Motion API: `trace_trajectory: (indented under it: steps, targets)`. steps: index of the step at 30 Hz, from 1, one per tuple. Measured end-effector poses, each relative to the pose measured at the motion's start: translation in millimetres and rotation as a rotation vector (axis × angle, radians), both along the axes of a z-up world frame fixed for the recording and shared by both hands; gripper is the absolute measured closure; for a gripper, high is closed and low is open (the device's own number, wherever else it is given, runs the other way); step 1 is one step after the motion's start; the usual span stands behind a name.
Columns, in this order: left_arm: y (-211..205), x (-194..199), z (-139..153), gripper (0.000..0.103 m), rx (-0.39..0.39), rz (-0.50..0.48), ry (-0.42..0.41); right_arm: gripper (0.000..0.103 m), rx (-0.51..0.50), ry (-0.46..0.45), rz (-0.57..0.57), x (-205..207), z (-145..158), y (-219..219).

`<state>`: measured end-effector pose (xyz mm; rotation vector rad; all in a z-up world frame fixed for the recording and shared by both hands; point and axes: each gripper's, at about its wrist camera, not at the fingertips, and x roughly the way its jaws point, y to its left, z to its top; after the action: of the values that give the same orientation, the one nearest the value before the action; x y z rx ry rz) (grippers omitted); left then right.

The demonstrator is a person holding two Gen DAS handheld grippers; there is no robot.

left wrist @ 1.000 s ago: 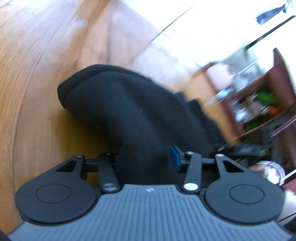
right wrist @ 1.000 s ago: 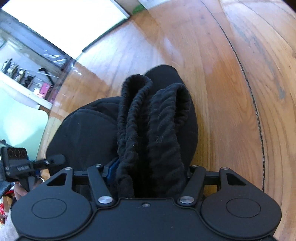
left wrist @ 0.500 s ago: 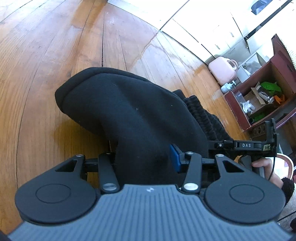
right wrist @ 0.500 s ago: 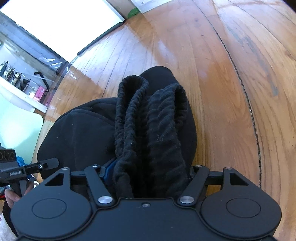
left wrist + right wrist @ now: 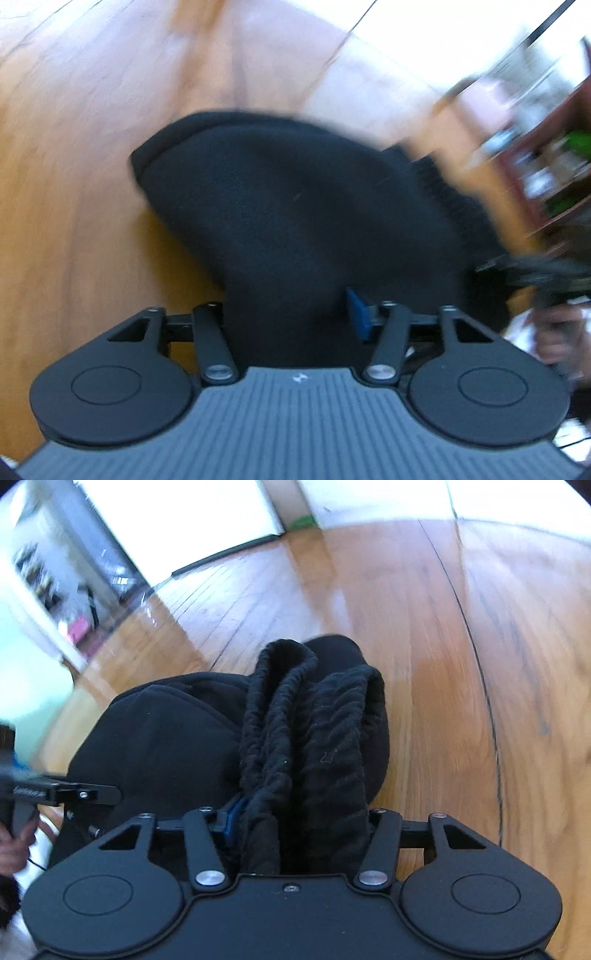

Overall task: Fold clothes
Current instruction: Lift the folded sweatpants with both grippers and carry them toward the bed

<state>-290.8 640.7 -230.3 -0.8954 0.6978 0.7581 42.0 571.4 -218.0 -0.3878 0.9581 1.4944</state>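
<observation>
On the glossy wooden floor (image 5: 443,657), with its warm orange boards and dark seams, lay a black garment (image 5: 295,221) bunched into a thick, rounded bundle. Its body was a soft, matte fleece, smooth on the broad folded side seen from the left wrist view. From the right wrist view the other end showed a ribbed, crinkled waistband (image 5: 306,738), doubled over into two upright ridges with a deep crease between them.

The left gripper (image 5: 291,317) pointed steeply down at the floor, and the fleece filled the space between its fingers; a blue pad (image 5: 357,314) on the right-hand finger lay against the cloth. Its jaws had just been opening, yet the fabric sat against that pad and the bundle stayed lifted toward them, so it gripped the garment. This view was heavily blurred.

The right gripper (image 5: 295,819) also tilted downward, with the ribbed band packed between its fingers. Its jaws had just been closing, and they were clamped on the band; a sliver of blue pad (image 5: 231,819) showed at the left-hand finger.

Each gripper appeared at the edge of the other's view, held by a hand (image 5: 557,332), beside a dark wooden shelf (image 5: 554,147) of blurred clutter.
</observation>
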Motion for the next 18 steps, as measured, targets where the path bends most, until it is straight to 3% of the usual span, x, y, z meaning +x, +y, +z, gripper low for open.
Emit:
trace_trajectory:
  steps: [2,4,6,7,9,10,11,14,18]
  targets:
    - [-2,-1,0,0.035,-0.001,-0.013,0.011,0.045,-0.001,-0.063,0.022,-11,6,2]
    - [-2,-5,-2,0.032,-0.018,-0.023,-0.044,0.041,-0.017,-0.040,0.009,-5,4,5]
    - [4,-15,-10,0.026,-0.085,0.039,-0.179,0.026,-0.049,0.048,-0.052,8,-6,9]
    - [7,-20,-14,0.021,-0.120,0.072,-0.248,0.009,-0.047,0.072,-0.066,14,-13,9]
    - [11,-23,-19,0.020,-0.161,0.106,-0.313,0.004,-0.041,0.117,-0.089,25,-27,11]
    - [10,-19,-16,0.043,-0.137,0.092,-0.279,0.013,-0.049,0.101,-0.082,23,-25,12]
    - [5,-14,-10,0.056,-0.101,0.085,-0.243,0.027,-0.056,0.090,-0.071,19,-21,13]
    - [-10,-1,6,0.064,0.008,0.067,-0.139,0.048,0.004,-0.004,-0.037,1,5,3]
    - [-32,-6,28,0.080,0.107,0.094,-0.157,0.052,0.037,-0.131,-0.012,-28,44,-15]
